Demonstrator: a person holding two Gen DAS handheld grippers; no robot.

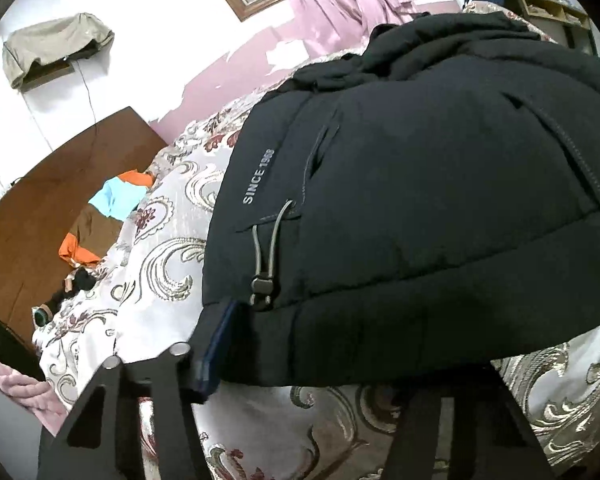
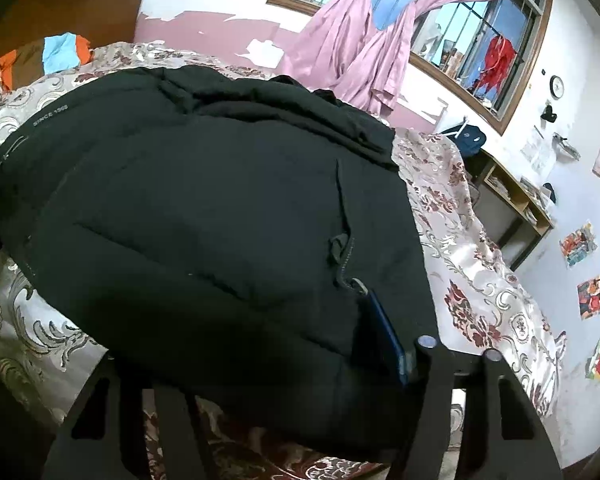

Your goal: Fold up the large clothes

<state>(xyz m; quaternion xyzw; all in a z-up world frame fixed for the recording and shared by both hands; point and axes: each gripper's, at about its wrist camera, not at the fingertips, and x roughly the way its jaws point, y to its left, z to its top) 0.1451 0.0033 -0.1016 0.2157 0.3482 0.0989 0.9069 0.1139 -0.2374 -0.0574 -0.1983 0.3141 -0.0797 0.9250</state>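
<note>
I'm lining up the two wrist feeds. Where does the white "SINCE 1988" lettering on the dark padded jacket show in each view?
Left wrist view: the white "SINCE 1988" lettering runs up the jacket's left edge, left of picture centre.
Right wrist view: the lettering is small, at upper left on the jacket's far edge.
Shared landmark: the orange, light-blue and brown garment by the wooden headboard.

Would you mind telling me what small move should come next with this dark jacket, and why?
Probably close both grippers on the hem corners. The dark padded jacket lies flat on the floral bedspread, and the left gripper and right gripper already straddle its near edge, apparently open.
</note>
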